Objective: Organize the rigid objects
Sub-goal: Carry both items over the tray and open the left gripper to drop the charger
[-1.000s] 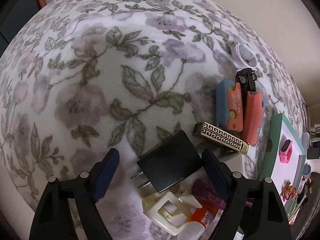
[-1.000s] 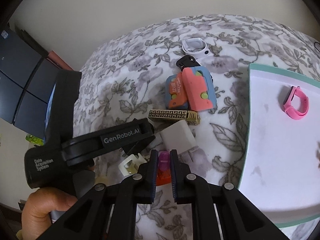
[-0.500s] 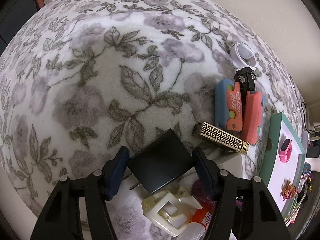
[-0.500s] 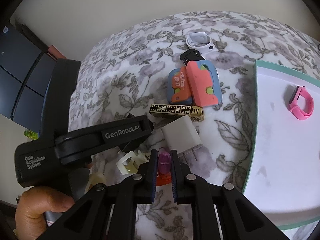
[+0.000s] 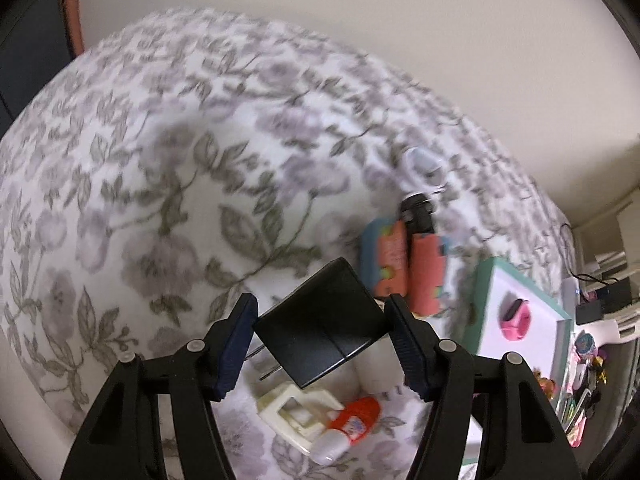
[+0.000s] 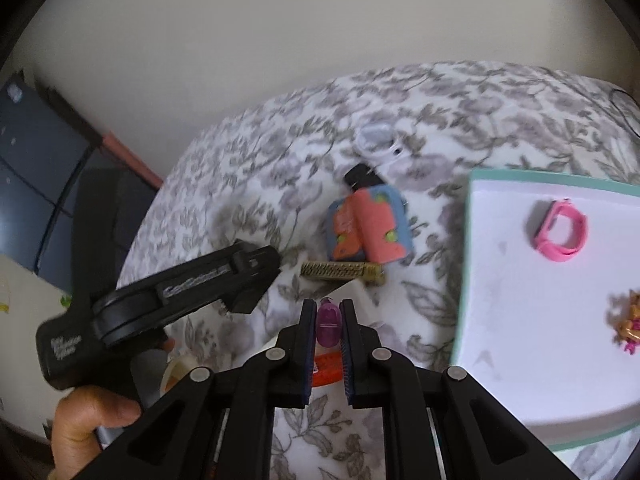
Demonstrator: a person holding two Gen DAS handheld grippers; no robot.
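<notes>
My left gripper (image 5: 320, 304) is shut on a black charger plug (image 5: 320, 328) and holds it above the floral blanket (image 5: 160, 200), prongs pointing lower left. My right gripper (image 6: 327, 308) is shut on a small purple translucent piece (image 6: 329, 324), also raised off the blanket. The right wrist view shows the left gripper's black body (image 6: 192, 292) at the left, with a hand (image 6: 92, 416) under it. A white tray with a teal rim (image 6: 560, 180) lies to the right and carries a pink watch band (image 6: 560, 232) and a small orange figure (image 6: 632, 324).
On the blanket lie an orange-and-blue toy (image 6: 368, 228), a gold patterned bar (image 6: 340, 270), a white ring-shaped case (image 6: 376, 140), a white charger (image 5: 376, 364), a cream buckle (image 5: 296, 408) and an orange glue bottle (image 5: 356, 424). Cluttered shelves (image 5: 600, 320) stand beyond the tray.
The left jaws closed onto the black charger and lifted it off the blanket. The right gripper rose too, still gripping the purple piece, so both views show more of the bed.
</notes>
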